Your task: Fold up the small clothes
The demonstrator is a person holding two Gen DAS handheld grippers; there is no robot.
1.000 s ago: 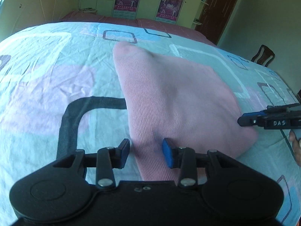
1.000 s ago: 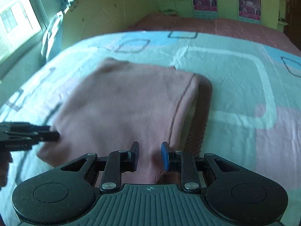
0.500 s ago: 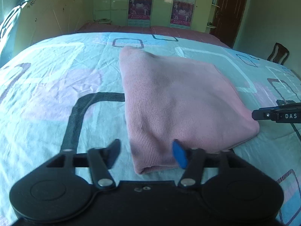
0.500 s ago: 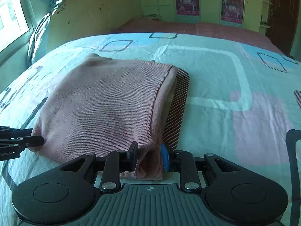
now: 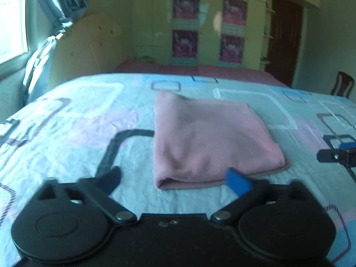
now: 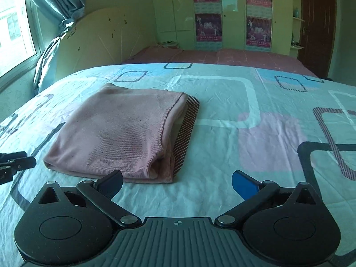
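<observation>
**Both grippers released; pink garment lies folded on the bed**

Left gripper stands with fingers spread wide and nothing between them; half a second ago it bracketed the near edge of the garment, and a second ago it was closed narrowly over the cloth; it now sits drawn back, clear of the fabric. Right gripper shows the same: half a second ago it pinched the near right corner, now its fingers are splayed and apart from the cloth.

Pink knit garment rests flat on the patterned bedsheet, a compact rectangle with a doubled near edge; a striped brown layer shows along its right side, whether lining or a second piece cannot be told. Judgement: the release by both tools suggests this fold is complete; the item appears finished or ready for one further fold.

Surroundings: a curtain by the window at left; posters on the far cupboards; a dark door and, in the left view, a chair at right. Nothing lies on the sheet near the garment; no obstruction is noted; the left view is somewhat blurred.
</observation>
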